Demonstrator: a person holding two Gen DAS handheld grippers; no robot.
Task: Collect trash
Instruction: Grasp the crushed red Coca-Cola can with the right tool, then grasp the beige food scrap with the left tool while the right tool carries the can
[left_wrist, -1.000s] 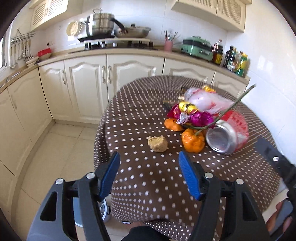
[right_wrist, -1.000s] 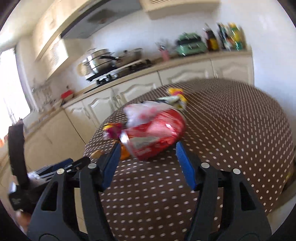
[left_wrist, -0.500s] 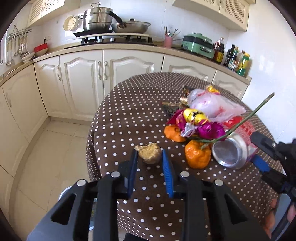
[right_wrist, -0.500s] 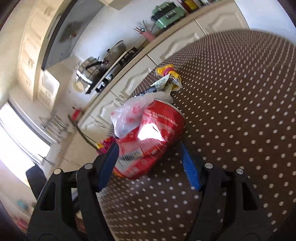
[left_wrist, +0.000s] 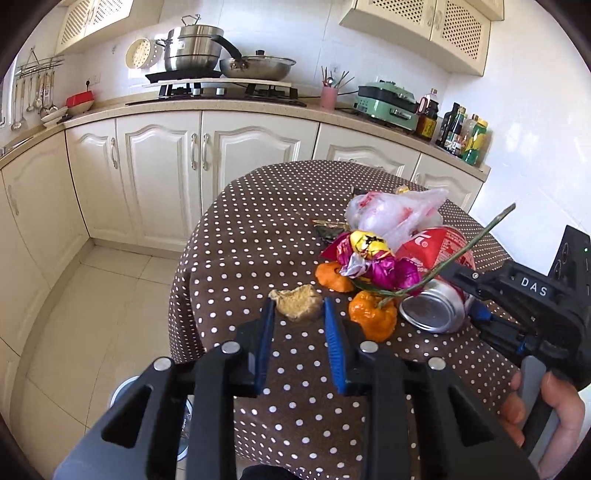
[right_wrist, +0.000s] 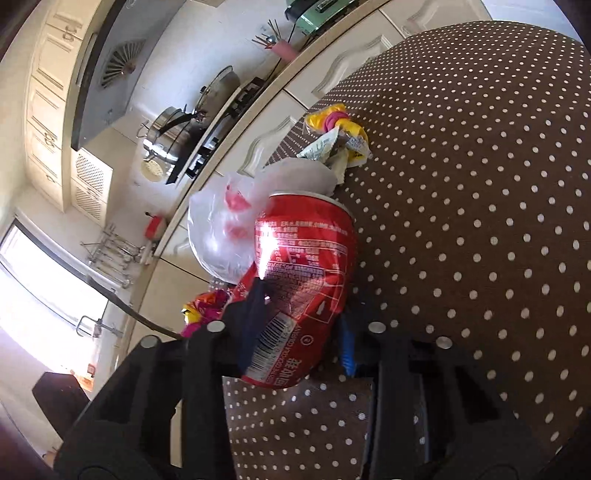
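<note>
A tan crumpled lump (left_wrist: 298, 302) lies on the brown dotted tablecloth (left_wrist: 258, 236) near its front edge. My left gripper (left_wrist: 297, 314) has its blue fingers on either side of the lump, close against it. A crushed red soda can (right_wrist: 299, 280) lies on its side; it also shows in the left wrist view (left_wrist: 436, 295). My right gripper (right_wrist: 303, 314) is shut on the can's lower end and shows in the left wrist view (left_wrist: 476, 295). Orange peels (left_wrist: 371, 317), shiny candy wrappers (left_wrist: 373, 258), a green stem and a clear plastic bag (left_wrist: 395, 214) lie beside the can.
More wrappers (right_wrist: 340, 144) lie farther back on the table. White cabinets (left_wrist: 162, 173) and a counter with pots (left_wrist: 192, 48), bottles (left_wrist: 465, 136) and a green appliance stand behind. Tiled floor (left_wrist: 92, 314) lies left of the table. A round object (left_wrist: 125, 395) sits on the floor below.
My left gripper has moved forward and narrowed around the tan lump. My right gripper has tilted and closed on the red can.
</note>
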